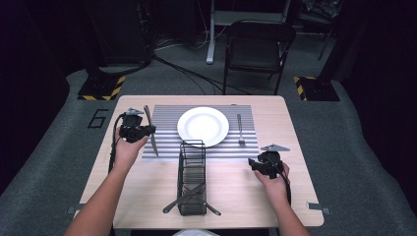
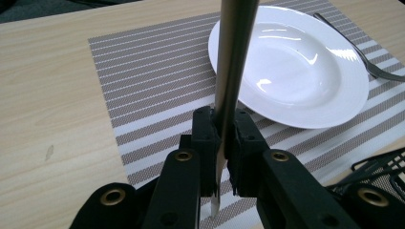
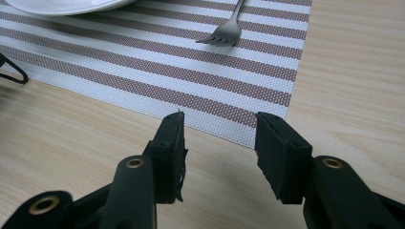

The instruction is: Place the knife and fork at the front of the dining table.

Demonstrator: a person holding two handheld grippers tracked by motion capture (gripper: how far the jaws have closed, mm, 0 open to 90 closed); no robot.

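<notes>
We are setting the table: our left gripper point(image 2: 221, 143) has its fingers clamped on a knife point(image 2: 232, 71), held over the striped mat point(image 2: 157, 71) left of the plate point(image 2: 305, 86). Right gripper point(image 3: 219, 152) waits, fingers apart and empty. Next, we judge, lower the knife flat beside the plate.

A light wooden table point(image 1: 147, 196) with rounded corners stands on a grey carpeted floor point(image 1: 59, 162). The number six point(image 1: 99, 118) is marked in black on the carpet just off the table's far left corner. Beyond the table's far edge stands a black folding chair point(image 1: 258, 49) with its seat turned toward the table. Left of the chair rises a pale grey post point(image 1: 212, 34), with dark cables point(image 1: 182, 71) trailing across the floor beside it. Two black bases edged in yellow-and-black hazard tape point(image 1: 101, 88) sit at the far left and far right. The surroundings are dark, with light falling on the table.
</notes>
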